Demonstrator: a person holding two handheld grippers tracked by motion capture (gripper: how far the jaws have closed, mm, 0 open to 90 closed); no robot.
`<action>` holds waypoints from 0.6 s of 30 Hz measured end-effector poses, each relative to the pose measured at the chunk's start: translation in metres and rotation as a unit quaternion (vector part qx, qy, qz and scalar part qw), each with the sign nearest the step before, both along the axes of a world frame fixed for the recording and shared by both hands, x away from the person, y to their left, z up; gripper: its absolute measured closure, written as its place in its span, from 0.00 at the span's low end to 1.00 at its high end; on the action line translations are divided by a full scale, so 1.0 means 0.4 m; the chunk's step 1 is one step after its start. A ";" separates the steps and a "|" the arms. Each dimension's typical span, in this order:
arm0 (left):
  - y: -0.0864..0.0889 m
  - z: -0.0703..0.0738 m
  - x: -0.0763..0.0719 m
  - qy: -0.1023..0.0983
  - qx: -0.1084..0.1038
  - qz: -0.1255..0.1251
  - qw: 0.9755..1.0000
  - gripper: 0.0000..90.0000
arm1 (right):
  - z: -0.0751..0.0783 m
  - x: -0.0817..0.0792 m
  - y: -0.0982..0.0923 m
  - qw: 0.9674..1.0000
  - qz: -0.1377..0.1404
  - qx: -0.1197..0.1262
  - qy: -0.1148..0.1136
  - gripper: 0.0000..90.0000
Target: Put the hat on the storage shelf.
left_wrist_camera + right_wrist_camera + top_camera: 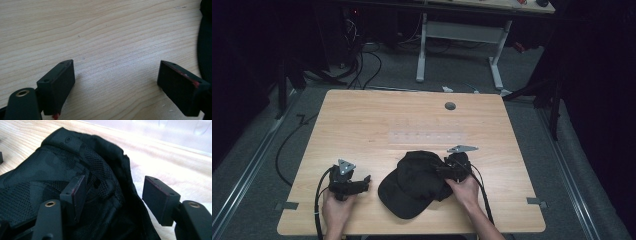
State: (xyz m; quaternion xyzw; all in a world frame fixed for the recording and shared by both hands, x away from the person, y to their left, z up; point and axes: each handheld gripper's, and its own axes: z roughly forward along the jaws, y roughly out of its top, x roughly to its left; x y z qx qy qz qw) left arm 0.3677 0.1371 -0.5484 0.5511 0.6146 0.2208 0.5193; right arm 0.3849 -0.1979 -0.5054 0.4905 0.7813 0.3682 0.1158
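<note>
A black cap [414, 186] lies on the wooden table [362, 125], near its front edge, brim toward the person. My right gripper [444, 172] is at the cap's right rear. In the right gripper view the cap's [50, 170] mesh-lined back edge runs between the jaws of the right gripper [116, 184]. One jaw is over the fabric, the other over bare wood, and the pads do not press. My left gripper [363, 181] rests left of the cap, open over bare wood [100, 30], with nothing between the jaws of the left gripper [116, 72]. The cap's edge [205, 45] shows at the right.
A clear plastic strip [427, 136] lies in the middle of the table, behind the cap. A round cable hole [450, 106] is near the far edge. Beyond the table stand a white-legged desk [459, 31] and floor cables [362, 70].
</note>
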 end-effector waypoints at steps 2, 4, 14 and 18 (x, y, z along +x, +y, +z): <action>0.000 0.000 0.000 0.000 0.000 0.000 1.000 0.17 | -0.013 -0.001 -0.002 1.000 -0.002 0.004 0.009 0.40; -0.002 0.000 0.002 -0.001 0.000 0.001 1.000 0.17 | -0.024 0.005 -0.004 1.000 0.000 0.003 0.023 0.42; -0.006 0.001 0.001 -0.004 -0.002 -0.001 1.000 0.20 | -0.044 -0.008 -0.002 0.999 0.028 0.008 0.020 0.70; -0.008 0.001 0.003 -0.002 -0.001 -0.001 1.000 0.18 | -0.042 -0.003 -0.014 0.998 0.039 0.022 0.033 0.78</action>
